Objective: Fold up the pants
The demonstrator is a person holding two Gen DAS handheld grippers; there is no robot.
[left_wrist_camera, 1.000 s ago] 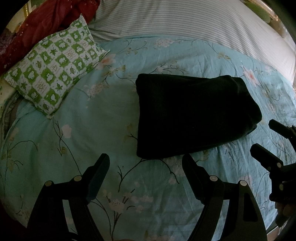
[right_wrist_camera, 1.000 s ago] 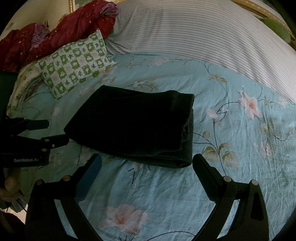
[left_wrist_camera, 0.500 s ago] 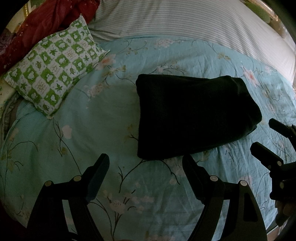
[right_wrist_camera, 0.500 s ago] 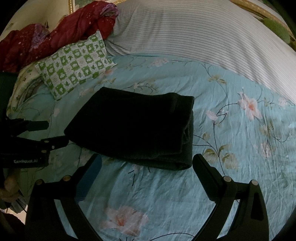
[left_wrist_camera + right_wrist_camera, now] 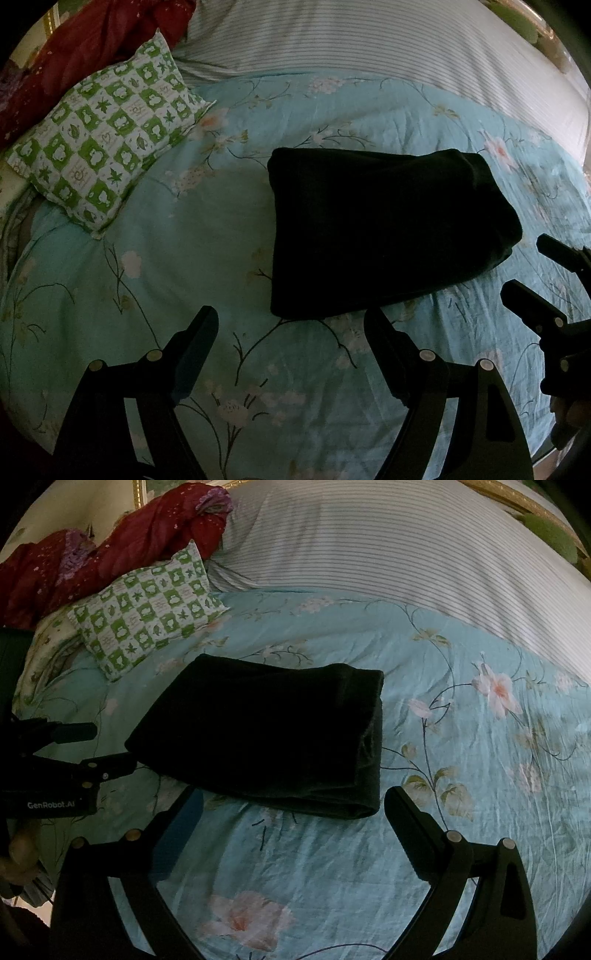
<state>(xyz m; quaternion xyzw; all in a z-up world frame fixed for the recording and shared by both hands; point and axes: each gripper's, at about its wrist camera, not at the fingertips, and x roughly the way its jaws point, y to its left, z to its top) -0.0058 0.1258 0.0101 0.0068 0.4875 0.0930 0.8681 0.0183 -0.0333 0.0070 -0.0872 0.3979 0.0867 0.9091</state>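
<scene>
Nearest, the left claw [image 5: 291, 332] is held wide open with nothing between its fingers, just short of the near edge of the pants [image 5: 384, 229]; the right claw [image 5: 291, 812] is likewise spread wide and empty, close to the near right corner of the same bundle. The pants [image 5: 266, 734] are laid on the bed [image 5: 461, 775] as a compact dark rectangle, several layers thick, with stacked folds shown along the right edge. The folding is judged to be about finished. If another fold is attempted, only the top layer could be caught by a claw, and the stack would then be peeled apart. A nudge from either claw could also drag the bundle askew, since the floral sheet is soft and wrinkled. Farther off, a green checked pillow [image 5: 147, 609] and a red cloth [image 5: 110, 557] are seen, well apart from the pants.
</scene>
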